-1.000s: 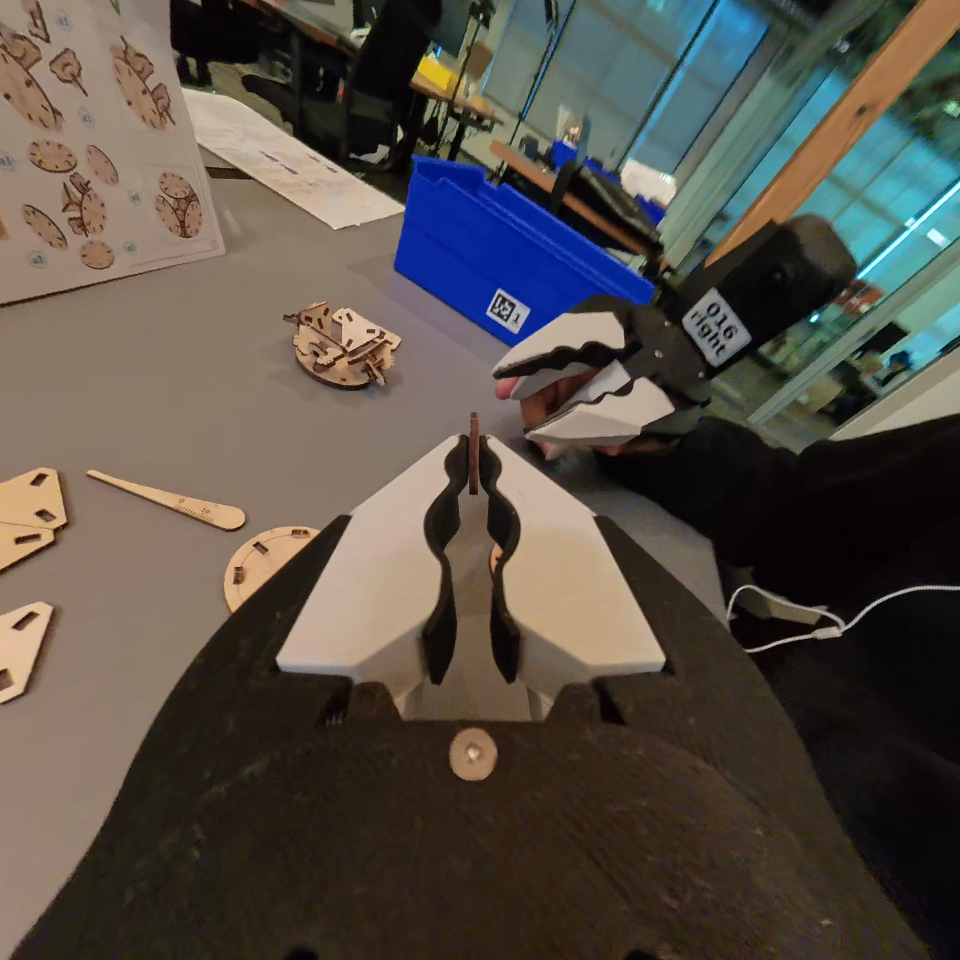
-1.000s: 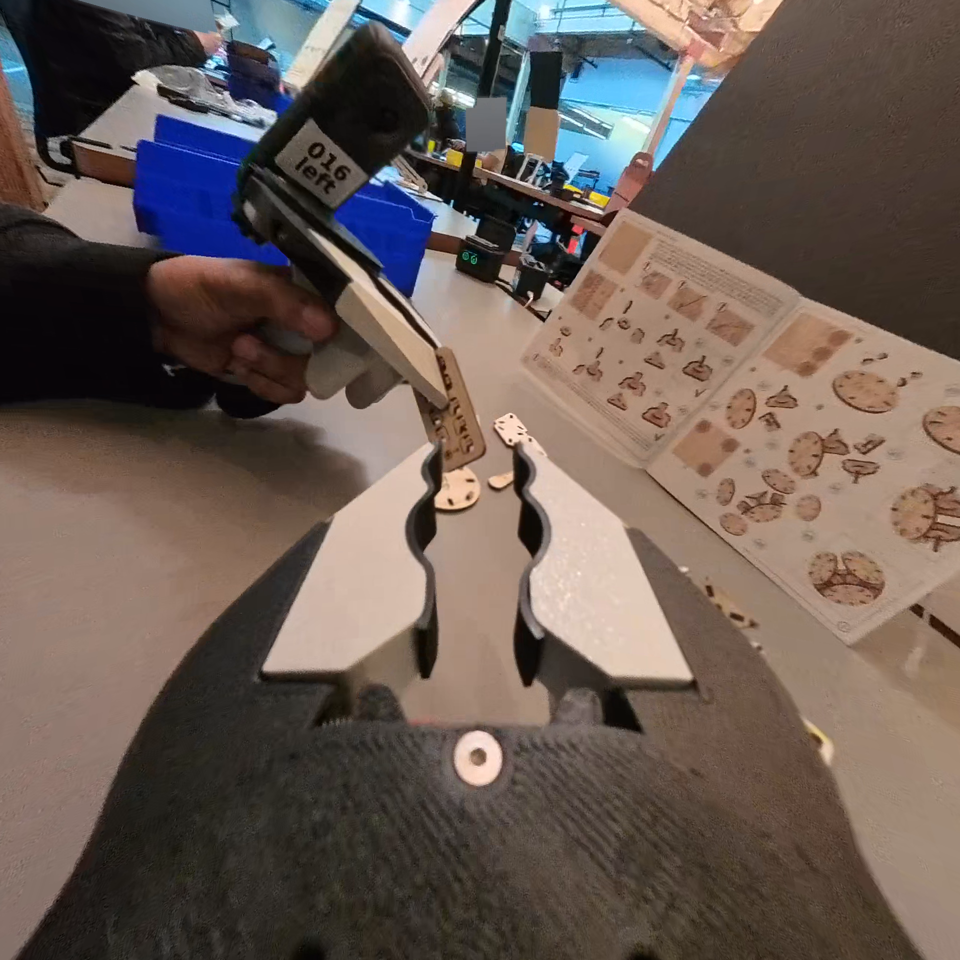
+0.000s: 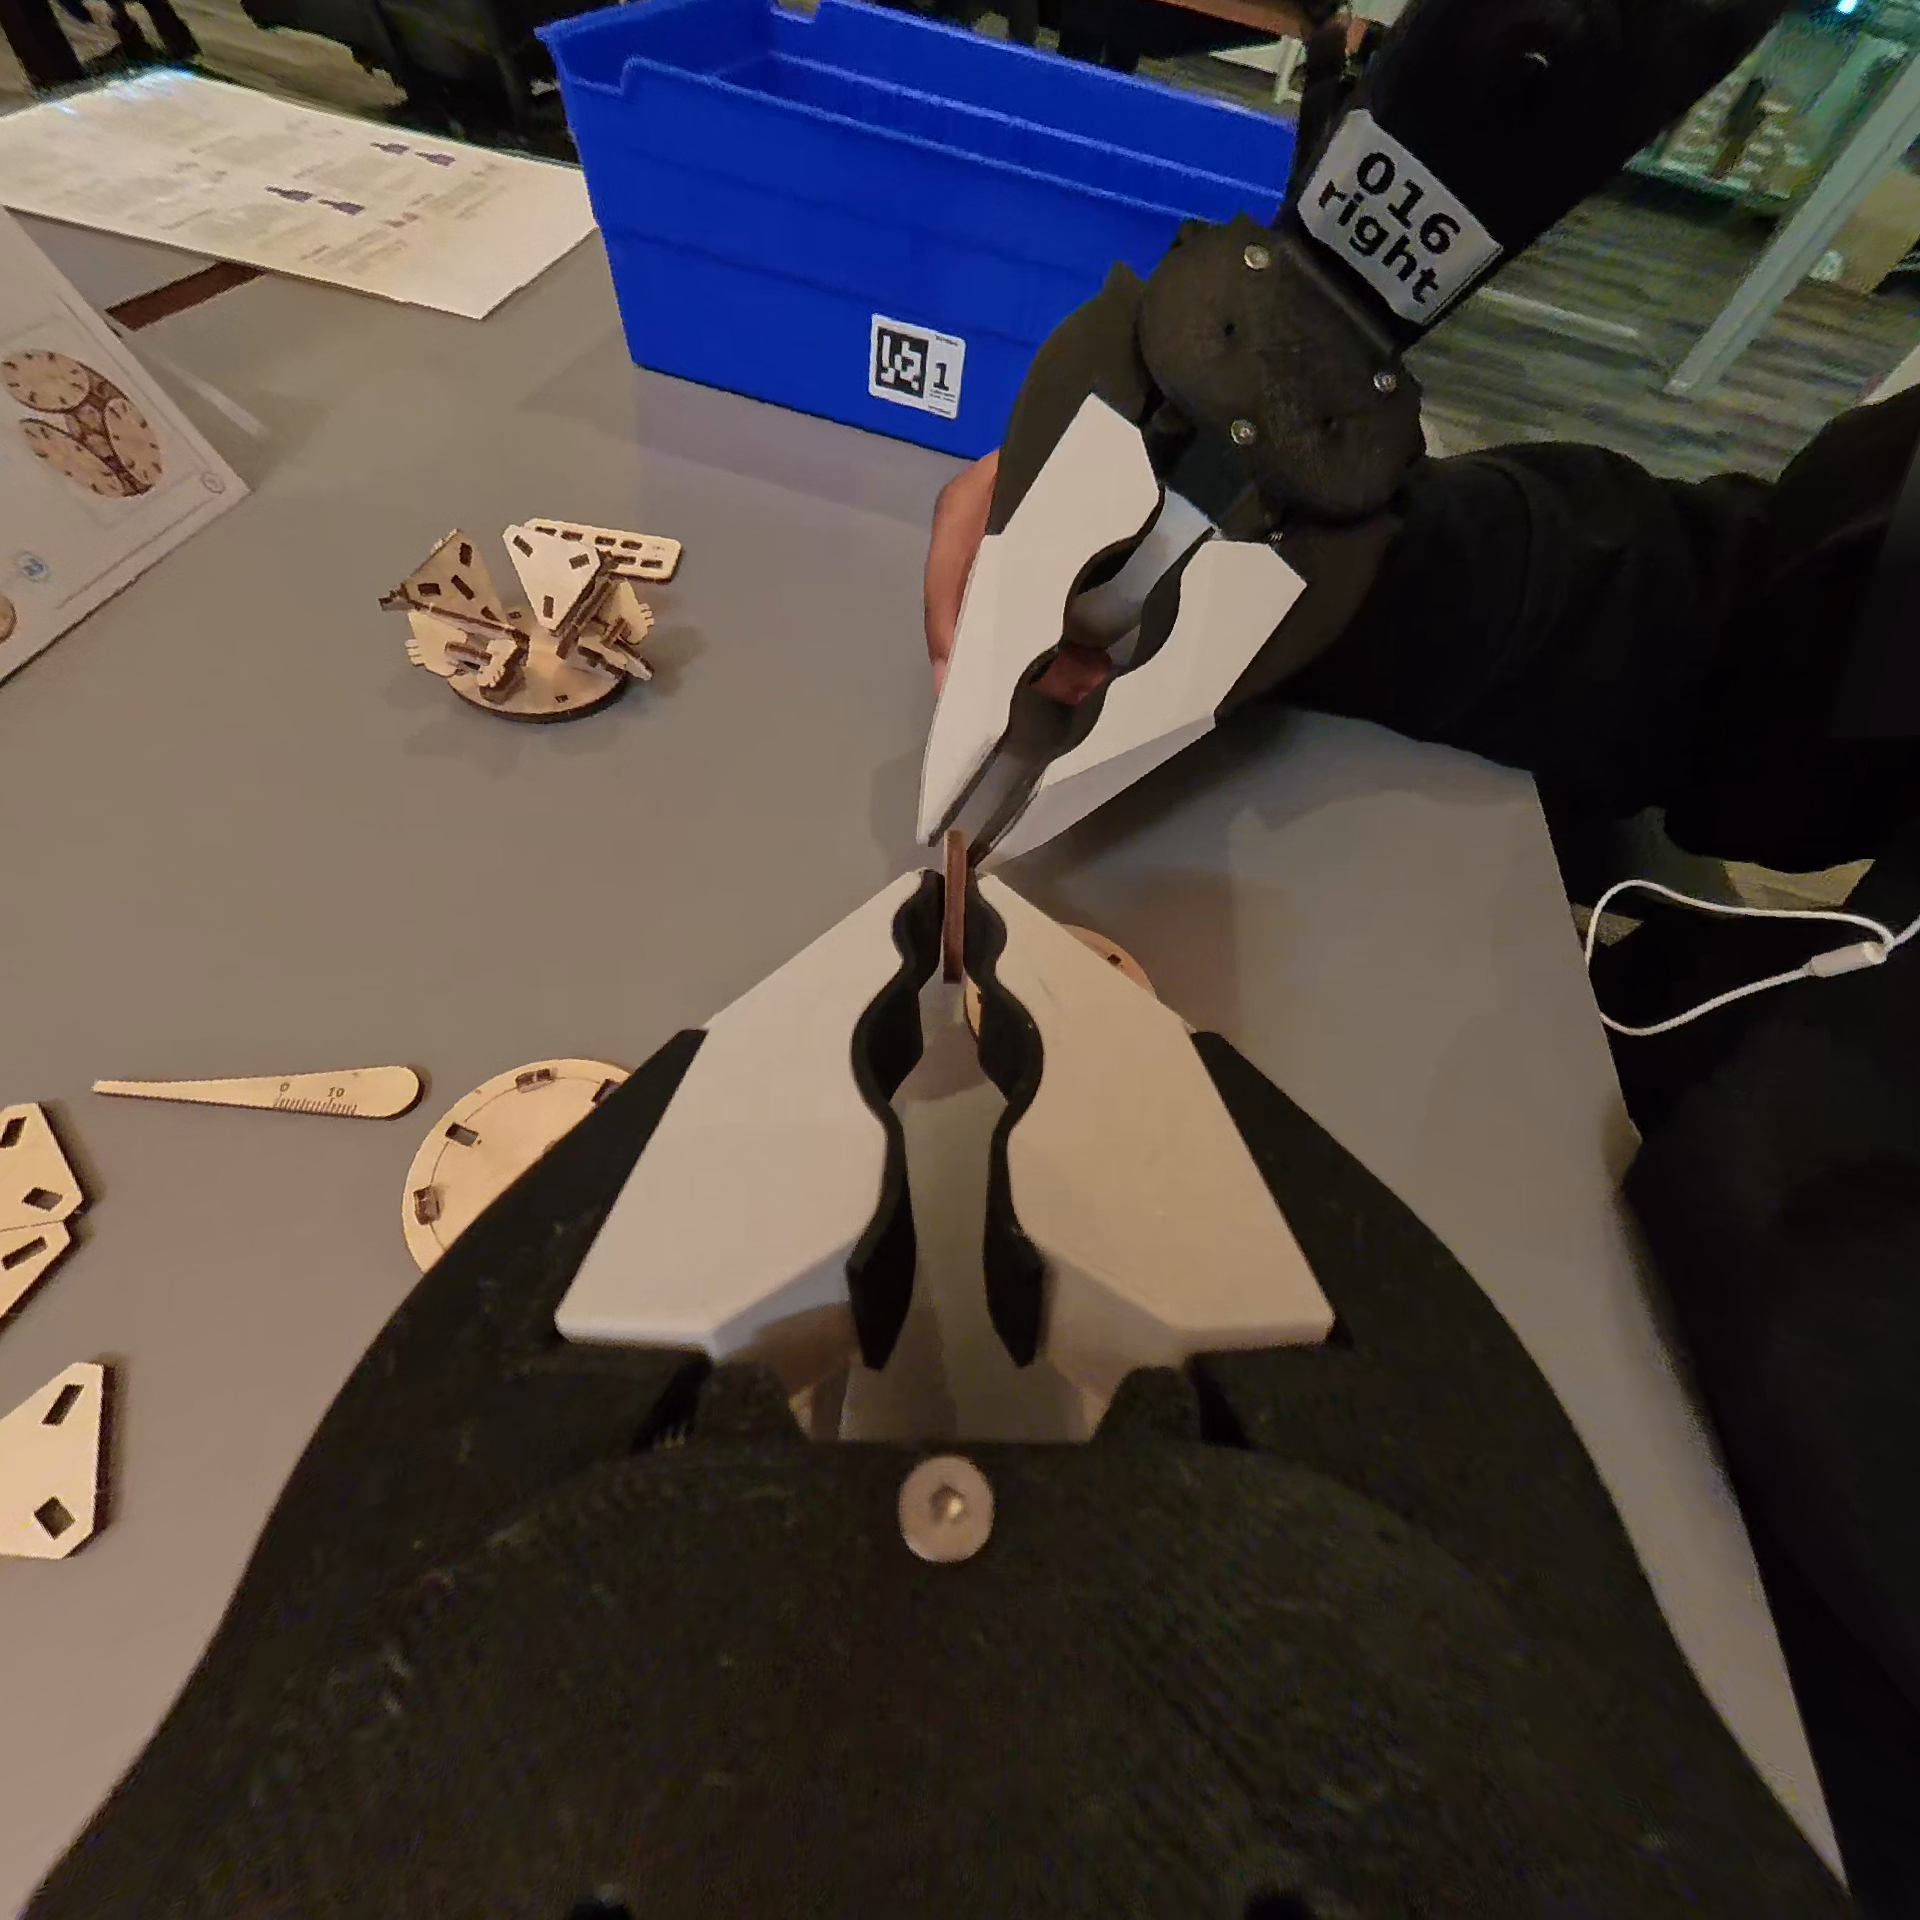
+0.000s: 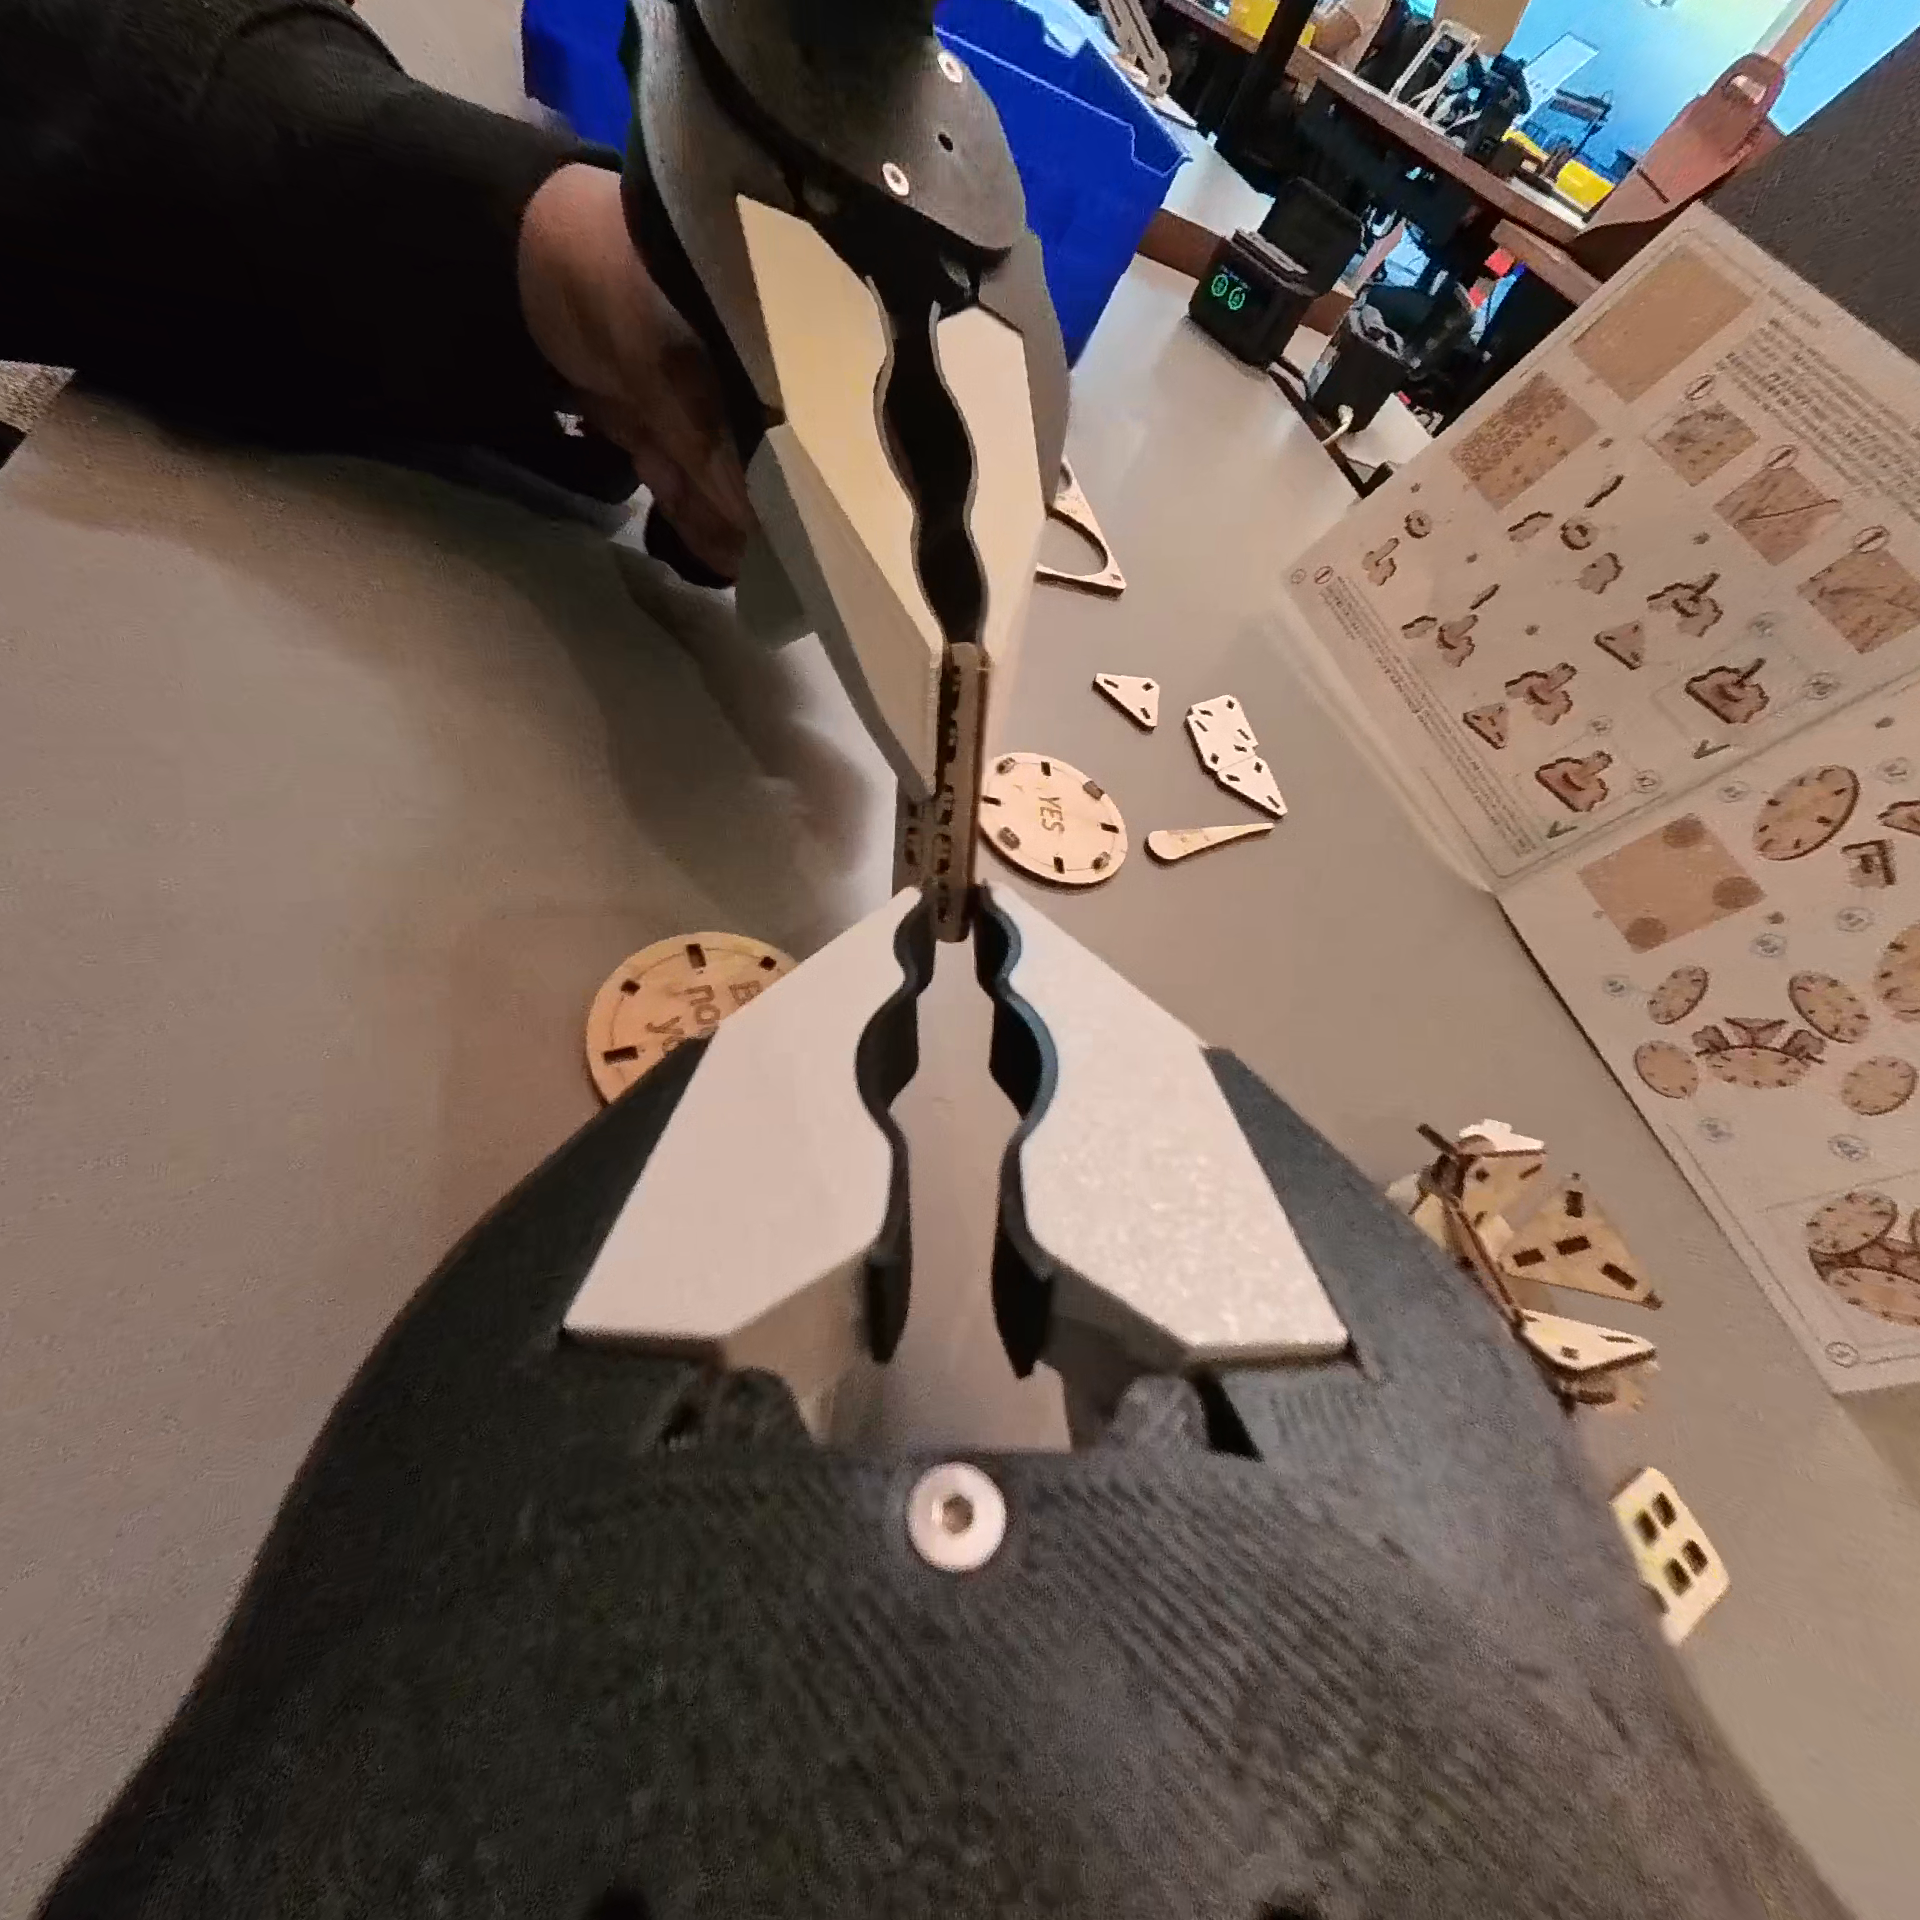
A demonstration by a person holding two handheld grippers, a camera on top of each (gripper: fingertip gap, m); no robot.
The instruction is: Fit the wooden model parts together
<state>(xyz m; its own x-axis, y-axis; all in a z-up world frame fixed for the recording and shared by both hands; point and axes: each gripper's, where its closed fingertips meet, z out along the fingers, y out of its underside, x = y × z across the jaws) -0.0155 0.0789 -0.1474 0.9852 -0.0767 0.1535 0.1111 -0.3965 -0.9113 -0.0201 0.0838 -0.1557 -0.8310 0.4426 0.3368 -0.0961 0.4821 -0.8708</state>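
Left claw (image 3: 951, 883), right claw (image 4: 948, 914) both pinch thin slotted plywood strip (image 4: 958, 769) (edge-on, flat).

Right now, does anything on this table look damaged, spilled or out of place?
Nothing stands out. Both grippers pinch one thin wooden strip above the table. Loose wooden discs and small plates lie flat, unbroken.

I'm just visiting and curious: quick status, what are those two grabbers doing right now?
Left gripper and right gripper both clamped on one thin wooden strip, held above the grey table. Loose wooden discs lie below. Nothing blocking.
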